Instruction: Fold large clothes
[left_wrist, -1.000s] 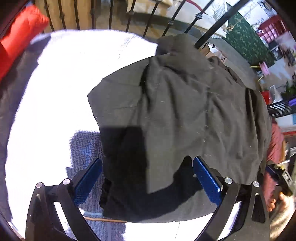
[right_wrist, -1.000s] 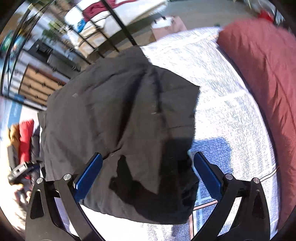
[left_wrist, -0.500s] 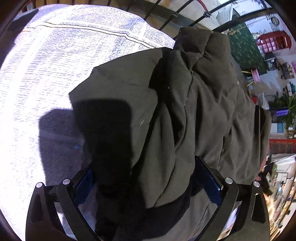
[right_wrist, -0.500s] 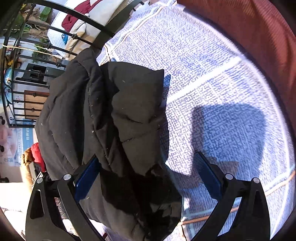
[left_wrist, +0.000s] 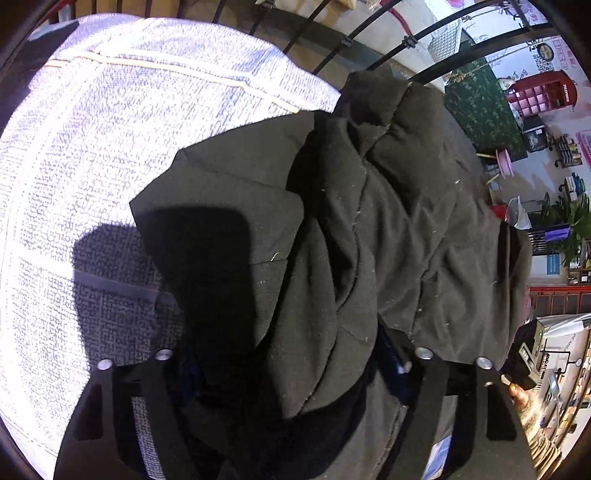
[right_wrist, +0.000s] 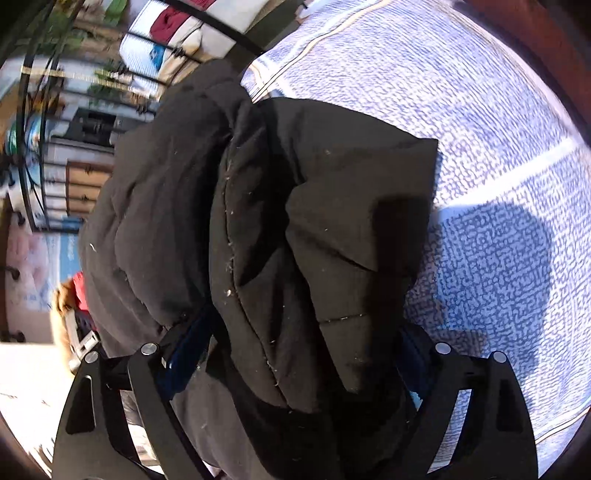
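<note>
Matt, lint-flecked black cloth jacket (left_wrist: 369, 229) lies on a coarse woven blue-white bedcover (left_wrist: 92, 155).

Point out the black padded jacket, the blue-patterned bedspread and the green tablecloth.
black padded jacket (left_wrist: 369, 229): left wrist view, on its creased middle.
blue-patterned bedspread (right_wrist: 498, 155): right wrist view, bare sunlit stretch.
green tablecloth (left_wrist: 484, 107): left wrist view, on its draped front.

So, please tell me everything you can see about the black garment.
The black garment is a large, thick, matte piece, apparently padded, with stitched seams and pale lint specks. It lies bunched in deep folds on a blue-and-white patterned cover, one end near a dark metal rail. Bulky folds sit between the closing jaws of the left gripper and the right gripper.
</note>
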